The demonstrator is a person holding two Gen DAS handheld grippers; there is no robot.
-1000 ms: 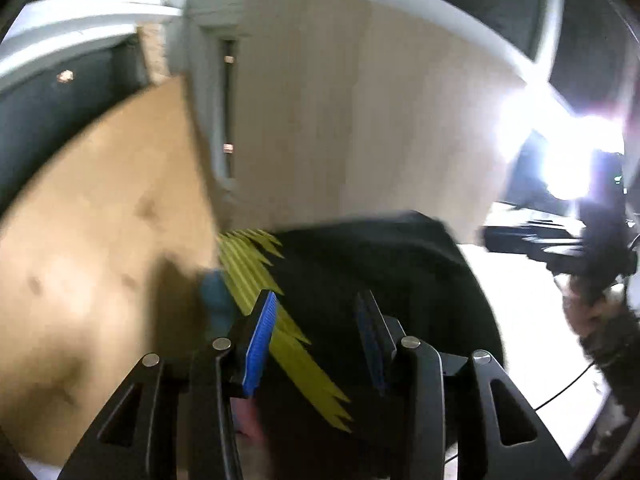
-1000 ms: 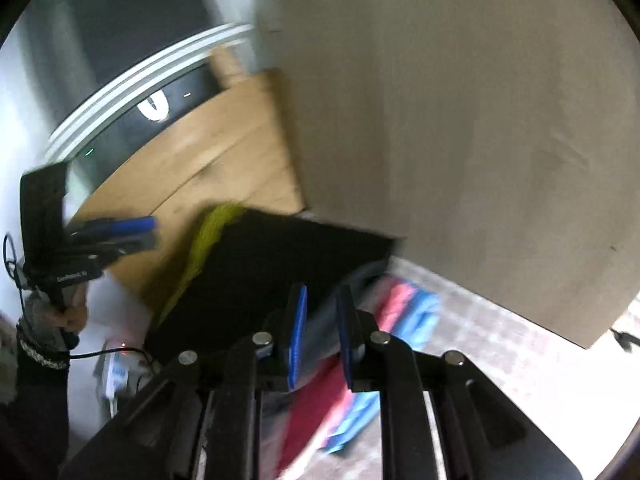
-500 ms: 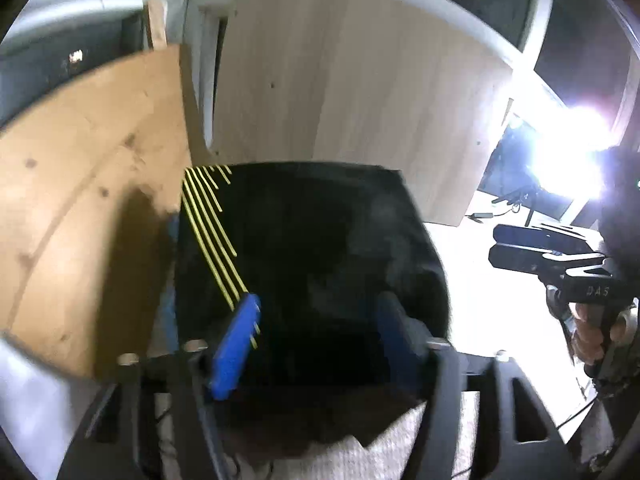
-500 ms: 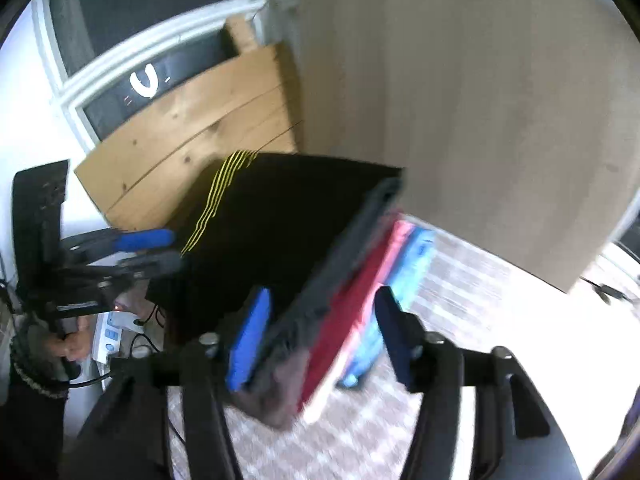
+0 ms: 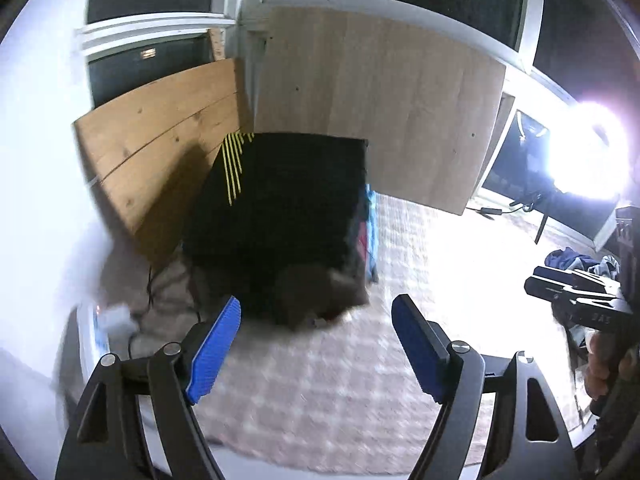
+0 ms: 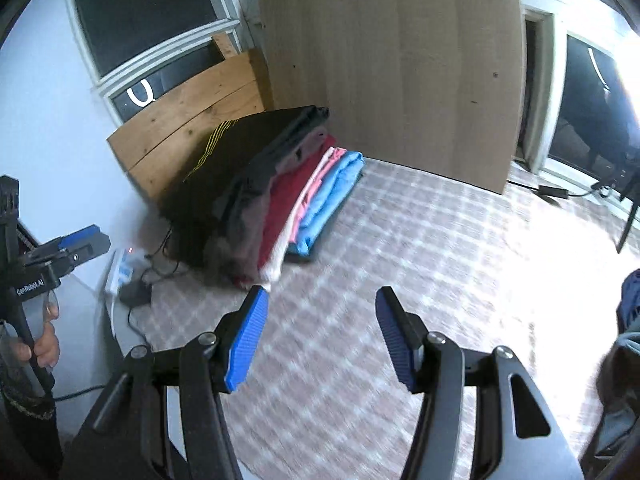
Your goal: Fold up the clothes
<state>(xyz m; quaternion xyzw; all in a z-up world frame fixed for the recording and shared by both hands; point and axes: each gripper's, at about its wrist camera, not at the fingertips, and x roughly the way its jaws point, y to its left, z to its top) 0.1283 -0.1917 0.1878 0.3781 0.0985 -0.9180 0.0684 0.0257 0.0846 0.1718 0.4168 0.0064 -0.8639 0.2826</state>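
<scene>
A stack of folded clothes (image 6: 256, 188) lies on the checked floor covering (image 6: 400, 248), in the corner where a pine board (image 6: 188, 120) and a paler wood panel (image 6: 392, 60) lean against the walls. A black garment with yellow stripes (image 5: 280, 200) is the top layer.

From the left wrist view, that black top hides most of the stack; only slivers of red and blue show at its right edge, and the near edge is blurred. The right wrist view shows the side of the stack: black, grey, red, pink and blue layers (image 6: 332, 196).

Left gripper (image 5: 316, 344): jaws spread wide, holding nothing, just short of the stack. Right gripper (image 6: 320, 332): likewise spread wide and unloaded, over bare floor covering.

A white power strip (image 6: 120, 264) with cables lies beside the stack. Loose clothes (image 5: 576, 262) at the right are partly cut off. A bright lamp (image 5: 584, 152) washes out that side.
</scene>
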